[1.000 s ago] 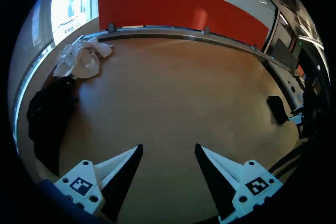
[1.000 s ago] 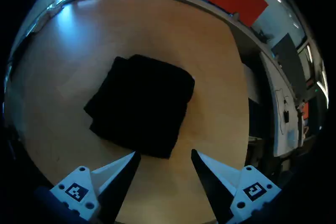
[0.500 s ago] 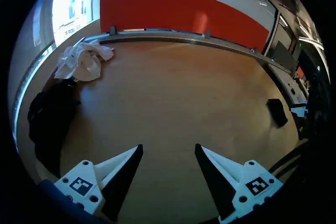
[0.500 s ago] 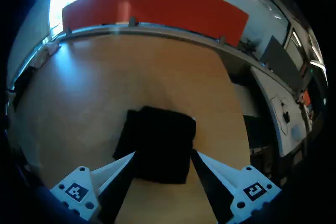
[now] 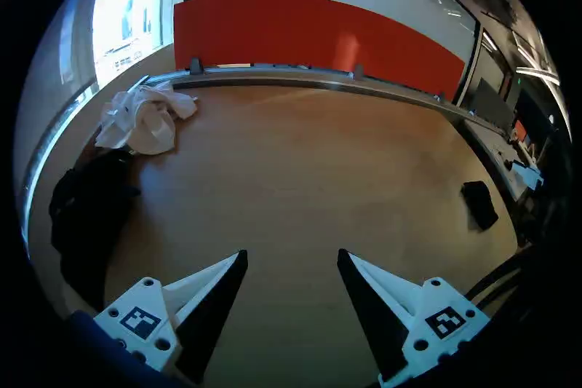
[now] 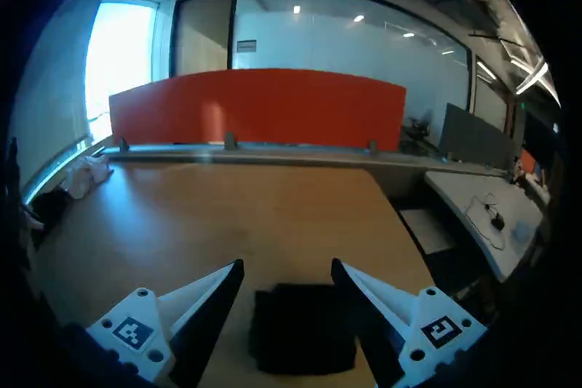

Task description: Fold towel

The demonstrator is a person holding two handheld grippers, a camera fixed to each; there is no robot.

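Left gripper view: left gripper [image 5: 291, 253] fingers were spread wide, nothing between them, over bare wooden counter [image 5: 305, 155]. Folded black towel [image 5: 480, 202] lay well apart, at the counter's far right edge. Crumpled white cloth [image 5: 145, 115] sat far left, dark bundle [image 5: 87, 206] just beside it. Right gripper view: right gripper [image 6: 286, 263] fingers were also apart, gripping nothing. The towel lay flat on the counter low in the gap between the two fingers; contact unclear.
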